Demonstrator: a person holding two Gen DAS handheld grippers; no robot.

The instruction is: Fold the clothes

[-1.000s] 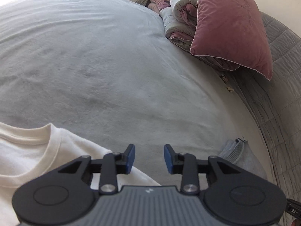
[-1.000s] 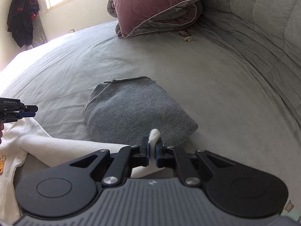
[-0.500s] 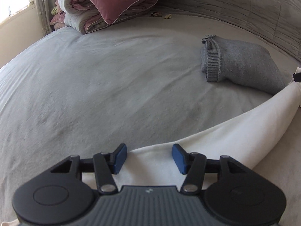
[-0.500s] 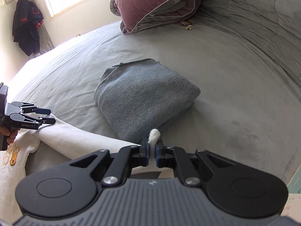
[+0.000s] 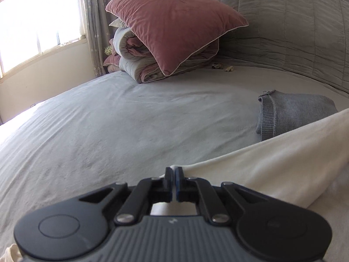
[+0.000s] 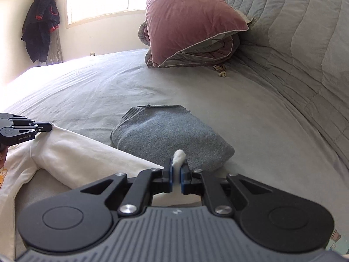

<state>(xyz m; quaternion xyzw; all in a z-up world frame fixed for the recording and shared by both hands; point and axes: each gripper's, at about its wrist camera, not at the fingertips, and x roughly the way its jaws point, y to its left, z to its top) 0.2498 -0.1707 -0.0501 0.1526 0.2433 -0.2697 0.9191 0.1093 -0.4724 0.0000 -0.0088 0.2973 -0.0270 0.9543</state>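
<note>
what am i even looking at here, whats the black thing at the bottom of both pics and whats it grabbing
There is no robot here: a person holds a two-finger gripper tool in each hand, and each tool carries a wide-angle camera that looks along its fingers. One picture comes from the left tool, the other from the right, which also shows the left tool from the side.

The black shape is the tool itself. The left gripper is shut on an edge of a cream sweatshirt. The right gripper is shut on another bit of the same garment, which stretches between them.

All of it lies on a bed with a grey sheet. Behind the sweatshirt sits a folded grey sweater. Further back, a pink pillow rests on a rolled quilt.
</note>
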